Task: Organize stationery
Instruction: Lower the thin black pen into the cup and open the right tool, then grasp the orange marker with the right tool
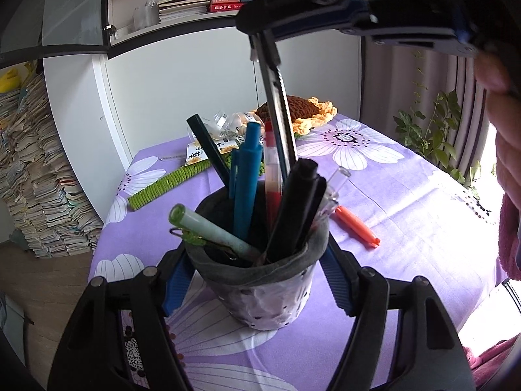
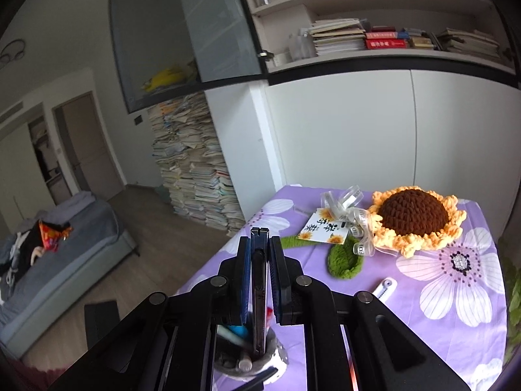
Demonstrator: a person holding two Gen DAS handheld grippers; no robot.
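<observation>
While the left tongs (image 1: 257, 277) squeeze the pen cup (image 1: 260, 280), the right tongs (image 2: 260, 257) pinch the box cutter (image 1: 276, 110) upright, straight above it at frame middle.

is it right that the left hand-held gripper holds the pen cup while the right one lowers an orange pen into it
Not quite. The right hand-held gripper is shut on a dark utility knife, not an orange pen; the orange pen lies on the tablecloth, as the left wrist view shows. The left hand-held gripper does hold the pen cup.
</observation>
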